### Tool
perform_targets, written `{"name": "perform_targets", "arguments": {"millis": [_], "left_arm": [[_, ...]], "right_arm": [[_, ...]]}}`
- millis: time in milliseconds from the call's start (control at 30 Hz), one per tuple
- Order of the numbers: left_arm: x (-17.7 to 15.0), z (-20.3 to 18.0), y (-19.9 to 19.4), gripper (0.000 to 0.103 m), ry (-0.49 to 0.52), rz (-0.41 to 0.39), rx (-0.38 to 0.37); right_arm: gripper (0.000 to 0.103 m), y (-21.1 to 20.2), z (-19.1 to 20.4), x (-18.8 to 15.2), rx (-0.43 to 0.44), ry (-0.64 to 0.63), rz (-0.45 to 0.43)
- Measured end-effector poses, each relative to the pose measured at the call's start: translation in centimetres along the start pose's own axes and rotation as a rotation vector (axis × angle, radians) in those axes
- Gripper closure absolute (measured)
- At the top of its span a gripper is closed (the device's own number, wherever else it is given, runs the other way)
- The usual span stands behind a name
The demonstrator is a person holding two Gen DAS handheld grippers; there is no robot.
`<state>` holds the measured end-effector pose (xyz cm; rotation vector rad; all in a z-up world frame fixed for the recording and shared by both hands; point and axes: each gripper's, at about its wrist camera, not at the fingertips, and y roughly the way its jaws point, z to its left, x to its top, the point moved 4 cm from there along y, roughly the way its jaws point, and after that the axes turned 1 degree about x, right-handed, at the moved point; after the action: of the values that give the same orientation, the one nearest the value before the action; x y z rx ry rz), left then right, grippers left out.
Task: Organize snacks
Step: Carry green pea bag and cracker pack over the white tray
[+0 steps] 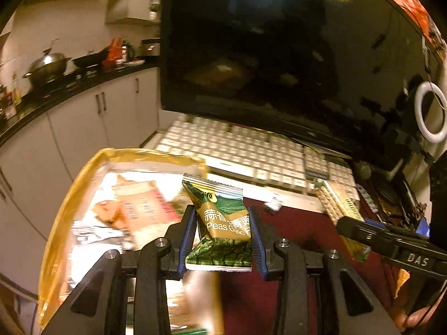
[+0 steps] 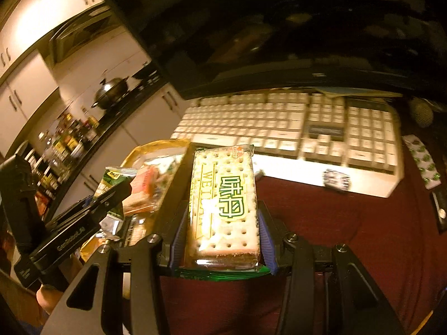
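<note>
— Two snack packs are in the air at once over the dark red tabletop. The left gripper (image 1: 223,234) has its blue pads pressed on both sides of a green garlic-pea packet (image 1: 220,223), jaws part-way closed on it, the packet standing on end between them.

— And the right gripper (image 2: 222,223)?

— Clamped the same way on a clear-wrapped cracker pack (image 2: 223,206), whose long axis runs straight out along the fingers, toward the white keyboard (image 2: 293,131) at the table's far edge.

— Where would both be headed?

— Probably the gold-rimmed snack bag (image 1: 83,192) at the table's left edge, mouth open, other packets inside. It lies just left of and beyond the pea packet, so the left hand is the nearer; in the right wrist view the bag sits beyond and left of the crackers, with the left gripper between. A small wrapped sweet (image 2: 336,180) lies loose before the keyboard.
</note>
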<state>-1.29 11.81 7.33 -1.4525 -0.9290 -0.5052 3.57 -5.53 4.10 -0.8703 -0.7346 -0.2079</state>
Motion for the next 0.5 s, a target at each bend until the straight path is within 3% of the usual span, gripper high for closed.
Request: {"name": "perform_targets", "arguments": {"millis": [233,500], "left_arm": [[-0.9,4.7,-0.6,0.065,-0.063,-0.003,0.065],[-3.0,7.0,-0.2,0.065,-0.063,0.028,0.119]], "right_arm": [[0.058,2.5,4.0,-0.1,0.051,-0.06,0.056],[0.058,5.6,8.8,-0.5,0.104,-0.13,0.12]]}}
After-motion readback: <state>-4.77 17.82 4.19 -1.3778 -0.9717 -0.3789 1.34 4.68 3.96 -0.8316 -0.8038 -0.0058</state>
